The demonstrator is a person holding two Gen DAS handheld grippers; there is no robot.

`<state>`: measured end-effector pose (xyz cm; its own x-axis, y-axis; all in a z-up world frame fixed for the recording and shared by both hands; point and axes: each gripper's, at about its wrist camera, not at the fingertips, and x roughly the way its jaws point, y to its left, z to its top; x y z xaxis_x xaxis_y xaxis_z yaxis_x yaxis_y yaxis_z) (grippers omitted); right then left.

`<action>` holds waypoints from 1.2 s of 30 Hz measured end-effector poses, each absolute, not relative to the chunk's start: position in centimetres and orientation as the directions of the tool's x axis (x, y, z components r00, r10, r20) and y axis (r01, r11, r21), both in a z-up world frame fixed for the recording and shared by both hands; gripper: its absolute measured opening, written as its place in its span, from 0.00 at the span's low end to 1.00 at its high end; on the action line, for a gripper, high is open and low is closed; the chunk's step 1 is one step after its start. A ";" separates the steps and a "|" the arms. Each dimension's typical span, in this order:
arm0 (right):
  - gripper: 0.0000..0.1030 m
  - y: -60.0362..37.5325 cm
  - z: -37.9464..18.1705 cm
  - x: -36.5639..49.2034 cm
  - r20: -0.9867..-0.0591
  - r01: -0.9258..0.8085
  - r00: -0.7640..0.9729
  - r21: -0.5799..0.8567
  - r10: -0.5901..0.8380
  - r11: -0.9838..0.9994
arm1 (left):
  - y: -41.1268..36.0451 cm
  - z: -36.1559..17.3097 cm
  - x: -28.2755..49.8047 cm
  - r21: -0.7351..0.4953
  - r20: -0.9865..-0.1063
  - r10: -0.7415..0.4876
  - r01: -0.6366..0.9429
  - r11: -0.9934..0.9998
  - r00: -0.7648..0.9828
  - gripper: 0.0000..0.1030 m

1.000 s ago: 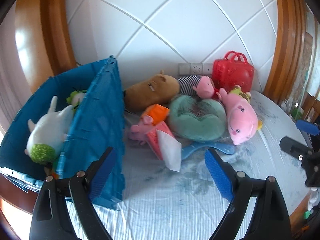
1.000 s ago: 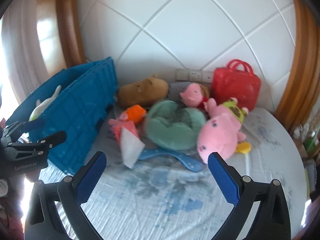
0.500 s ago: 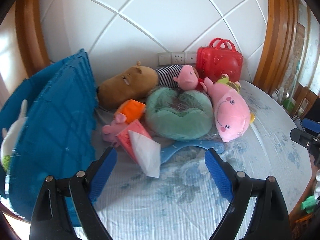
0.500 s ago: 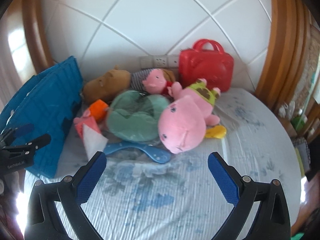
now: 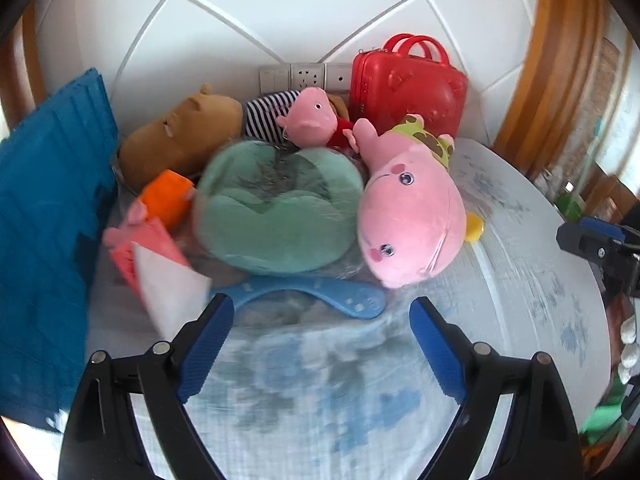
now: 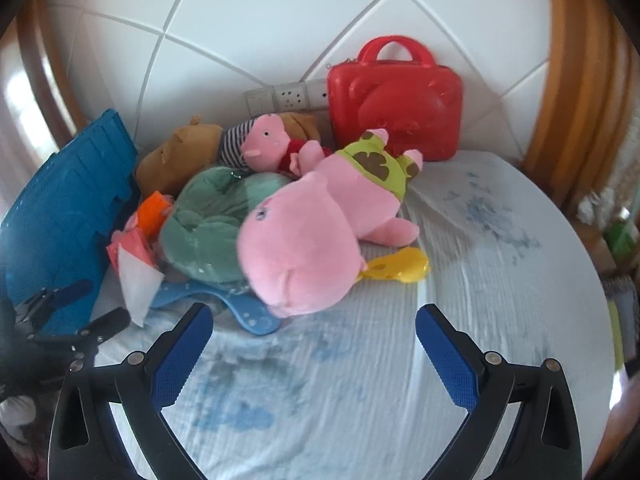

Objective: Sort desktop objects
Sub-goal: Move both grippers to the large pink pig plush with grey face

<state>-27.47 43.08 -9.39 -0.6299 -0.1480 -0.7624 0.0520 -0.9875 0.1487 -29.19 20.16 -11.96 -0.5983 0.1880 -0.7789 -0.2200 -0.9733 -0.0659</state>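
Note:
A heap of toys lies on the cloth-covered table. A big pink pig plush (image 5: 408,220) (image 6: 304,240) lies beside a green cushion (image 5: 276,216) (image 6: 212,224). Behind them are a brown plush (image 5: 180,136) (image 6: 176,160), a small pink pig doll (image 5: 312,118) (image 6: 268,146) and a red case (image 5: 408,88) (image 6: 394,104). A blue curved plastic piece (image 5: 312,294) (image 6: 248,312) lies in front. My left gripper (image 5: 320,312) is open just short of the blue piece. My right gripper (image 6: 314,320) is open below the big pig's head. Neither holds anything.
A blue crate (image 5: 44,240) (image 6: 68,216) stands at the left. A pink tissue pack (image 5: 152,264) (image 6: 132,256) and an orange toy (image 5: 168,196) (image 6: 150,210) lie by it. A yellow piece (image 6: 396,266) sits right of the pig. The table's curved edge (image 5: 596,320) runs at the right.
Both grippers have moved right and down toward the toy heap. The crate has slid toward the left edge of both views and the toys look larger. Both pairs of jaws stayed open.

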 end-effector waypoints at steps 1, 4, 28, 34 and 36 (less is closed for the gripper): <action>1.00 44.1 -10.0 -28.2 -0.765 0.081 -0.619 0.162 -0.177 -0.983 | 21.0 -12.3 -29.5 -0.076 -0.780 0.187 -0.207 -0.975 -0.597 0.88; 1.00 46.3 -11.8 -30.1 -0.781 0.154 -0.574 0.191 -0.245 -0.970 | 23.4 -13.5 -30.5 -0.092 -0.784 0.179 -0.174 -0.980 -0.594 0.88; 1.00 51.5 -17.8 -39.4 -0.766 0.185 -0.493 0.371 -0.412 -0.910 | 31.5 -20.3 -40.1 -0.228 -0.833 0.385 -0.387 -0.893 -0.397 1.00; 1.00 54.2 -15.8 -39.9 -0.765 0.124 -0.549 0.325 -0.338 -0.938 | 36.8 -21.1 -37.0 -0.095 -0.836 0.370 -0.558 -0.825 -0.405 1.00; 1.00 53.9 -14.7 -40.6 -0.756 0.158 -0.555 0.312 -0.346 -0.937 | 37.5 -20.8 -36.1 -0.116 -0.825 0.409 -0.590 -0.799 -0.391 1.00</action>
<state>-40.62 53.86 -14.75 -0.5555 -0.3457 -0.7562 0.1578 -0.9368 0.3124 -36.10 37.47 -20.81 -0.3908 0.4085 -0.8248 -0.5901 -0.7989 -0.1160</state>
